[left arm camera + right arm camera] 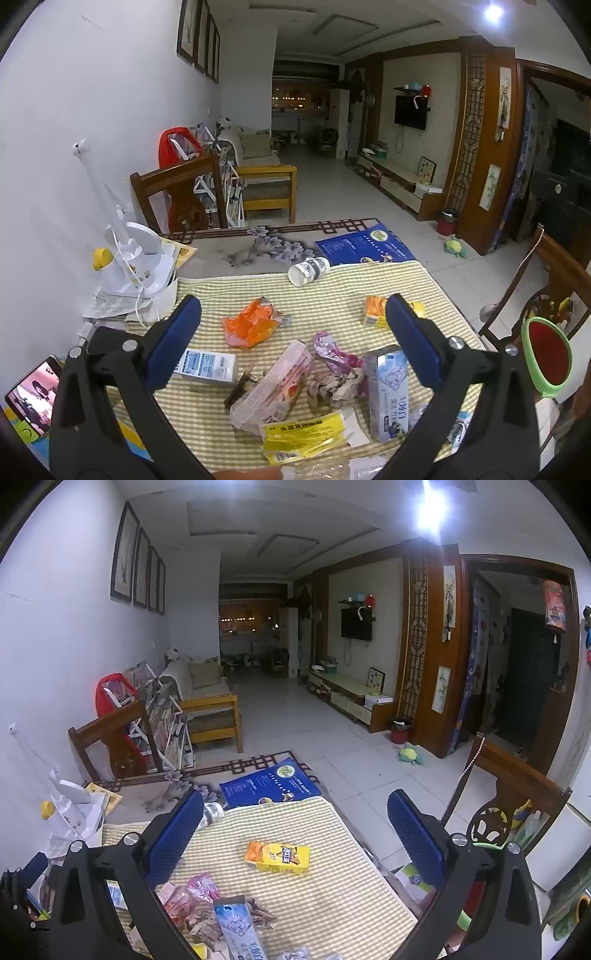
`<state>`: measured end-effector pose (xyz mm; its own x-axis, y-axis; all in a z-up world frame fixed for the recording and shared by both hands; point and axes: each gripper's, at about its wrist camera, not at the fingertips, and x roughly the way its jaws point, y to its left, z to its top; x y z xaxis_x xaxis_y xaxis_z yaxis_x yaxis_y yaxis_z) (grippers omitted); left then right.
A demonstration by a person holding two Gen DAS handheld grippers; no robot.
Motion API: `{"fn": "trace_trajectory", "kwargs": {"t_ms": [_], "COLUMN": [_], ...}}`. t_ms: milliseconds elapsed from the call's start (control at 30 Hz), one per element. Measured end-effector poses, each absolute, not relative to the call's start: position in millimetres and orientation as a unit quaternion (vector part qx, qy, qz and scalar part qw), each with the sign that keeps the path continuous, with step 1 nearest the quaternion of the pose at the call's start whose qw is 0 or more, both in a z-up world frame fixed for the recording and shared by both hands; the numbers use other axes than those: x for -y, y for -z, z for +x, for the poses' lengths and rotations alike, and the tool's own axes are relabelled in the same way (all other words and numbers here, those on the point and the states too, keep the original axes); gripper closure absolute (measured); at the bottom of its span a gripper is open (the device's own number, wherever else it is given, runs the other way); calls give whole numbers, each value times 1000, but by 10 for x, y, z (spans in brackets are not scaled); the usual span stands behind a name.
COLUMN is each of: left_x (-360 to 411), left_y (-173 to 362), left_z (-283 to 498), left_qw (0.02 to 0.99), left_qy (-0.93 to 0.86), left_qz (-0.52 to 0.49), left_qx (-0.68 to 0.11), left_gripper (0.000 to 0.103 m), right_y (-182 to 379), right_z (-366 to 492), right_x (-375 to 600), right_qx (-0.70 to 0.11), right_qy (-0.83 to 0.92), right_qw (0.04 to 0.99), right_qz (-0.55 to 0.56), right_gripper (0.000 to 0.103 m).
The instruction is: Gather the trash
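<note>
A: While both the left gripper (291, 325) and right gripper (295, 823) gape wide and empty — any progress?
B: Nope — orange wrapper (251, 325), yellow box (277, 856), everything's littering the striped mat (332, 904).

Trash lies scattered on the striped mat (332, 299). A yellow-orange carton (277, 856) lies flat toward the mat's right side, apart from the rest, and a paper cup (308, 270) lies on its side at the far edge. Nearer, an orange wrapper (251, 325), a white carton (208, 365), a pink packet (273, 387), a blue-white carton (388, 395), a yellow label (303, 435) and what looks like crumpled paper (336, 387) crowd together.
</note>
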<state>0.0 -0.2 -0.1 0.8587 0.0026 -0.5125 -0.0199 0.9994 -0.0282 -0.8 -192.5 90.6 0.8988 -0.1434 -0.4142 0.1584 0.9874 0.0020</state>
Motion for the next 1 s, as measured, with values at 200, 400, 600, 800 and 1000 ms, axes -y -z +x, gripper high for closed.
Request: {"fn": "trace_trajectory", "kwargs": {"t_ms": [200,400,600,800,1000], "left_x": [14,-98,-47,-58,-57], "left_y": [1,42,20,18,17], "left_z": [1,12,36,40,48], "left_qw": [964,963,962,962,962], "left_qy": [-9,-10,-18,-18,-21], "left_qz": [-12,-10,-11,-11,-7], "left_qx": [-266,-268,-272,-272,-271], "left_gripper": [5,5,5,5,5], "right_y": [-907,-844,-844,-844,-832], "right_z": [-61,-20,-29,-14,-2], "right_x": [1907,1873,1906,1890,1894], "right_qx": [-199,-214,-212,-213,-212], "right_qy": [84,62,64,64,62], "right_qw": [976,974,975,975,975], "right_qz": [12,25,26,23,24], "right_gripper": [7,7,7,7,7]}}
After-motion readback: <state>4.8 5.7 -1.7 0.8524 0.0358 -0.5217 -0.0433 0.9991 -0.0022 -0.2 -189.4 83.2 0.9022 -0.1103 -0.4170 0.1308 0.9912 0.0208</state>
